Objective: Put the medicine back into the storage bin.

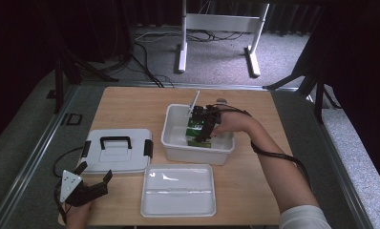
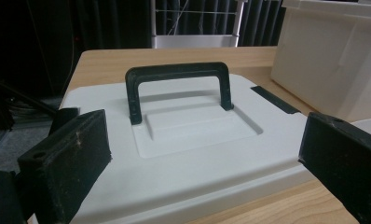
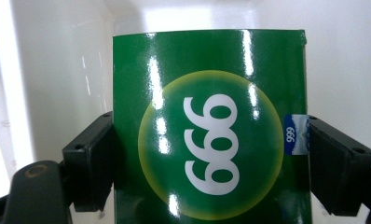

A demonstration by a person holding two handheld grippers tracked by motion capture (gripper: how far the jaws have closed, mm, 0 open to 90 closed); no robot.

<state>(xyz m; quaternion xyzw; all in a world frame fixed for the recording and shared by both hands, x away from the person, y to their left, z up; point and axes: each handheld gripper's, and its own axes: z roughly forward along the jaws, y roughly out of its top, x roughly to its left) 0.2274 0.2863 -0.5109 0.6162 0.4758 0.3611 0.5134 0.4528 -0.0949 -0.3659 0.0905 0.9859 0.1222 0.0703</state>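
A glossy green box [image 3: 211, 140] with a white number in a yellow-rimmed circle stands inside the white bin [image 1: 171, 143]. My right gripper [image 3: 210, 158] is shut on it, one black pad [image 3: 92, 158] on each side. In the high view the right gripper [image 1: 205, 131] reaches down into the bin over the green box [image 1: 194, 129]. My left gripper [image 1: 94, 170] rests open near the table's front left corner. In the left gripper view the left gripper [image 2: 207, 140] faces a white lid [image 2: 188, 158] with a black handle [image 2: 179, 74], with nothing between its jaws.
The white lid [image 1: 116, 151] lies flat left of the bin. A shallow white tray [image 1: 178, 191] sits at the front centre. A thin white rod [image 1: 195, 100] sticks up from the bin's far side. The bin's wall [image 2: 333, 60] rises beside the lid.
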